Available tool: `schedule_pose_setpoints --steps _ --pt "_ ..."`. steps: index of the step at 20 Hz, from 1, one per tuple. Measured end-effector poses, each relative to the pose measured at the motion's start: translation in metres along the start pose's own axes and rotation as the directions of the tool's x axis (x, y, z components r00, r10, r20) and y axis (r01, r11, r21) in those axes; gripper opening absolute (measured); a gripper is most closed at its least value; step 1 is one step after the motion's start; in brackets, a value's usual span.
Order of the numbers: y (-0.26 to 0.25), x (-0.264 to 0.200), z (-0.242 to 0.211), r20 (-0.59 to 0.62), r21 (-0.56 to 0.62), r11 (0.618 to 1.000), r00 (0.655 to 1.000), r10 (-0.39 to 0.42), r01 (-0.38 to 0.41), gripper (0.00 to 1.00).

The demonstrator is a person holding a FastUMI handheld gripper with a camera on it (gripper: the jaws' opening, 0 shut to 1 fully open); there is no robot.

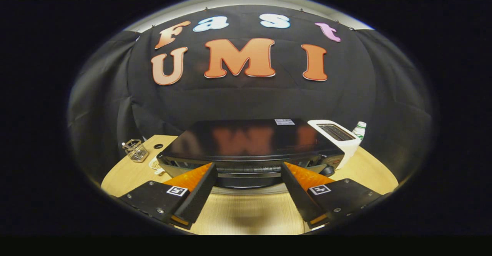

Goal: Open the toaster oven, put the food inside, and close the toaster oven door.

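Gripper view: spread tool (248, 166) before toaster oven (250, 144), white toaster (340, 138) beside.

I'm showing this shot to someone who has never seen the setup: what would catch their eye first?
Most striking is the black toaster oven just ahead of the tongs, its glossy top mirroring the wall and its door seemingly shut. The tongs stand open, fingers spread to either side of the oven's front, holding nothing. Next come the white slot toaster beside the oven, with a bottle behind it, and a wire basket on the wooden table.
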State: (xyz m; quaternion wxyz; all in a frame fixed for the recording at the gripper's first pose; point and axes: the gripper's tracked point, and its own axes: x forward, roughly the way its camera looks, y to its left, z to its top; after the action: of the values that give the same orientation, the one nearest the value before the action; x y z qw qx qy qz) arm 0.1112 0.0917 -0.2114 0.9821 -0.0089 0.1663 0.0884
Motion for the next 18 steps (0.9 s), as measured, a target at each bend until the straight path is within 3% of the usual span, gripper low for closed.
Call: schedule_pose_setpoints --steps 18 --pt "-0.002 -0.065 -0.082 -0.087 -0.014 1.0 0.996 -0.028 0.027 0.98"
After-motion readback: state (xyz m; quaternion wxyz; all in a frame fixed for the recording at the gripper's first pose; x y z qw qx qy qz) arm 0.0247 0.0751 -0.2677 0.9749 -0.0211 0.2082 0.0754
